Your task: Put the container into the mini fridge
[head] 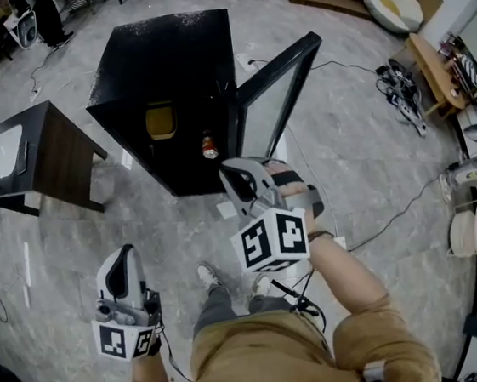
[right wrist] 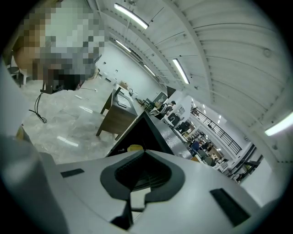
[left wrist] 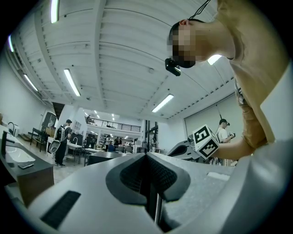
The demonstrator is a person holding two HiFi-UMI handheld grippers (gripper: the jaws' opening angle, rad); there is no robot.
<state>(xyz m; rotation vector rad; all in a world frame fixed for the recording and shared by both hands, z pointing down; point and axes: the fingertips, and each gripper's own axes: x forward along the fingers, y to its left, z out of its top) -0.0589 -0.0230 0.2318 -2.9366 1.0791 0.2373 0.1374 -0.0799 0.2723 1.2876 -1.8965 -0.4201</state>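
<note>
Jaws together on left gripper (head: 125,253), right gripper (head: 236,172)

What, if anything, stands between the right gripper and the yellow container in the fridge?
The door is open. Only a small bottle, in the fridge beside the yellow container, sits near the path of the right gripper.

Grey marbled floor (head: 363,154) gleaming all around. Dark wooden table (head: 46,152) on the left, a tangle of cables (head: 398,89) far right beside a wooden workbench (head: 435,73). Overhead, a white ribbed ceiling (left wrist: 119,55), its strip lights (left wrist: 72,82) glowing.
</note>
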